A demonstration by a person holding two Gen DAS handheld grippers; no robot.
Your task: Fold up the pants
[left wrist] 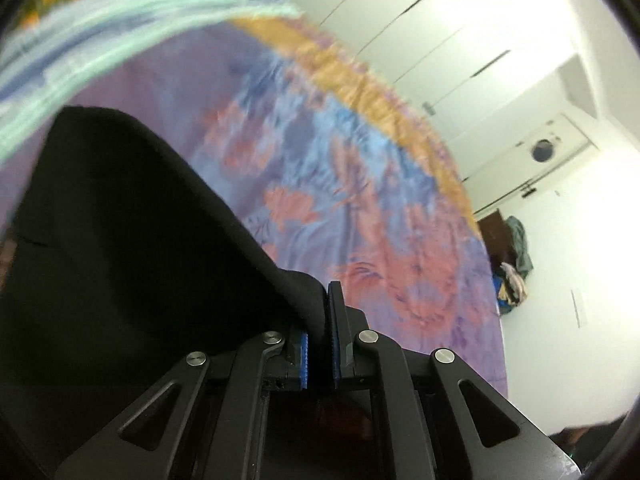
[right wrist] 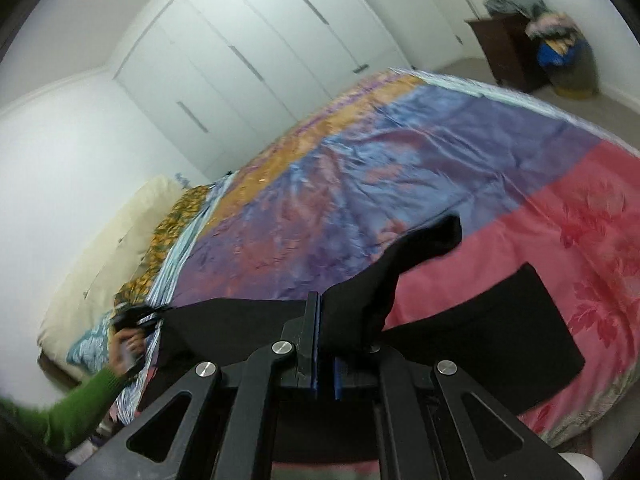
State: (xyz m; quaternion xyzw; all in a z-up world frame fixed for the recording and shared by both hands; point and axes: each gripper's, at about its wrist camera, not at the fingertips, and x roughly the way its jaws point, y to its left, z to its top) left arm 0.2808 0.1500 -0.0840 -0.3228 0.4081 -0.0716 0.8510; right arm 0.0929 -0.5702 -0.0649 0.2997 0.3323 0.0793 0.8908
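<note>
Two grippers are at work, one in each hand. The left gripper [left wrist: 322, 320] has its blue-padded jaws pressed together on a fold of the black pants [left wrist: 120, 240]. The right gripper [right wrist: 320, 320] is likewise clamped on an edge of the same pants [right wrist: 480, 344].

There is one pair of pants. It is raised at the near edge of the bed between the two grippers, and the rest trails onto the bedspread [right wrist: 400, 168].

The left wrist view shows the cloth only as a single dark mass filling its left side, over purple and orange-pink satin, with a blurred pale green and blue striped band [left wrist: 100, 40] across the top left. The right wrist view alone shows the whole bed: a red panel [right wrist: 580, 248] on the right, one cream pillow [right wrist: 112, 240] at the far left, and the person's left hand [right wrist: 126, 346] in a green sleeve [right wrist: 68, 408] at the near left. There the left gripper looks small and blurred at a corner of the pants.

Both views show white wardrobe doors [right wrist: 248, 60] and one dark cabinet [right wrist: 508, 48] beside a heap of clothes [right wrist: 556, 40] far across the room.
</note>
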